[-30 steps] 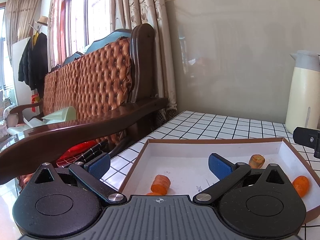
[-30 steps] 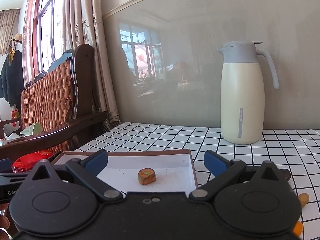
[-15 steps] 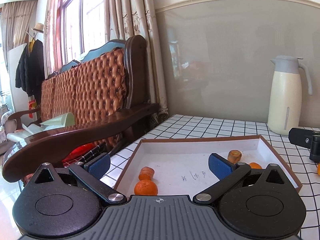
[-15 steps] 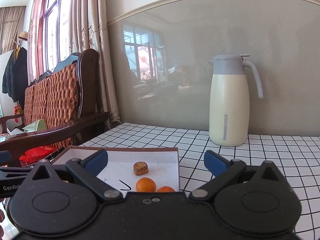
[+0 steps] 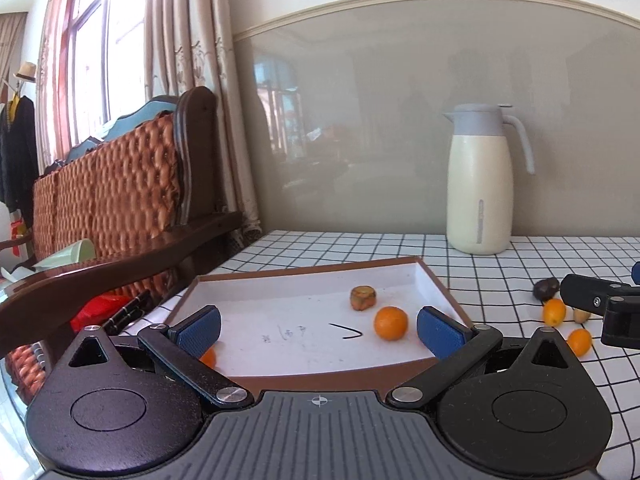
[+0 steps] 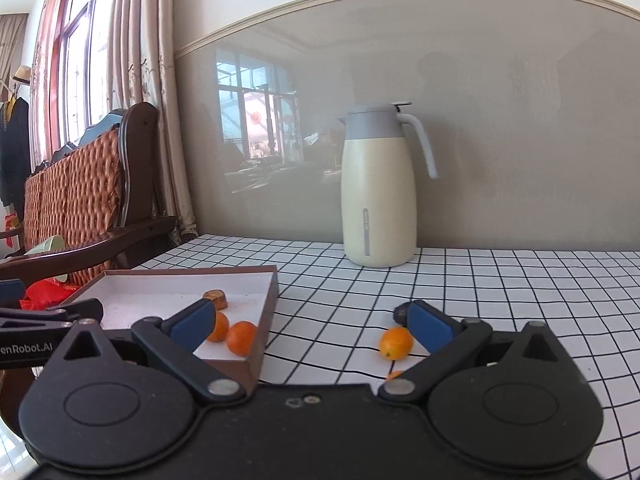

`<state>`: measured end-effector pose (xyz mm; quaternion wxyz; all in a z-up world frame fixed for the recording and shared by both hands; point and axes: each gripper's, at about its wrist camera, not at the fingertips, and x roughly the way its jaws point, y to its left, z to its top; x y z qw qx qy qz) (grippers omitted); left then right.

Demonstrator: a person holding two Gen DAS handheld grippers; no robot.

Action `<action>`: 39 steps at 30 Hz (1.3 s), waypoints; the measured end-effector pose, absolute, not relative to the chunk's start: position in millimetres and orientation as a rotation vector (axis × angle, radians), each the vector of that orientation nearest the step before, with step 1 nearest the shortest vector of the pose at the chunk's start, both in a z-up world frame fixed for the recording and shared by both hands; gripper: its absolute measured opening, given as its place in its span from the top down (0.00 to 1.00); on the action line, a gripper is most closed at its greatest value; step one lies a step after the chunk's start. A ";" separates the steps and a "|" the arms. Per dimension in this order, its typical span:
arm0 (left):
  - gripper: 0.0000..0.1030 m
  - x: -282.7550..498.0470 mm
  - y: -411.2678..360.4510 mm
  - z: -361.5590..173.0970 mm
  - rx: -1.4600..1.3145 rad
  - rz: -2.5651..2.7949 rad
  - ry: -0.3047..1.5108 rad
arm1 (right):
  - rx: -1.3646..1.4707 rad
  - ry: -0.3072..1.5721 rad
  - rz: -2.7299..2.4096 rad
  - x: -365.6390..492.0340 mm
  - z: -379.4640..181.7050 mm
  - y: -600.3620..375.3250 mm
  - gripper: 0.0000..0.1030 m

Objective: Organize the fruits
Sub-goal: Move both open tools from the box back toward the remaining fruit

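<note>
Small orange fruits [image 5: 390, 322] lie in the tray [image 5: 320, 270] at the middle of the left view, beside a brown piece [image 5: 363, 297]. More fruits [image 5: 554, 311] sit on the checked desk [image 6: 480, 288] at the right. The left gripper [image 5: 319, 330] is spread wide with nothing in it. The right gripper [image 6: 308, 326] is spread wide too, and one orange fruit [image 6: 396, 343] lies just beside its right finger. A cream jug [image 6: 378, 192] stands at the back.

Place: a home, a living or dining room.
Seating: carved wooden sofa [image 5: 120, 200] with tufted orange back, left of the table [image 6: 480, 300].
Window: tall, with patterned curtains [image 5: 188, 80], behind the sofa.
Clothing: dark coat [image 5: 16, 152] and straw hat [image 5: 26, 70] hanging beyond the sofa's far end.
Table: checked cloth; cream jug [image 6: 378, 196] at the wall.
</note>
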<state>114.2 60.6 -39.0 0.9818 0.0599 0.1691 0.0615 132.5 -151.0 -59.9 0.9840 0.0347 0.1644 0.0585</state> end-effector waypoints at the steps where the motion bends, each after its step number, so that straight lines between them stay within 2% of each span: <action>1: 0.00 113.5 53.9 -40.8 0.123 0.107 0.343 | 0.073 0.334 0.107 130.3 -61.5 -157.2 0.06; 24: 0.00 126.9 -84.7 -80.4 0.193 -0.212 0.397 | 0.166 0.371 -0.169 97.9 -90.5 -270.6 0.06; 38: 0.00 157.0 -135.6 -99.4 0.196 -0.218 0.462 | 0.217 0.379 -0.236 97.1 -97.4 -304.4 0.06; 39: 0.03 158.8 -136.5 -100.3 0.190 -0.210 0.464 | 0.221 0.378 -0.238 97.0 -97.6 -305.4 0.06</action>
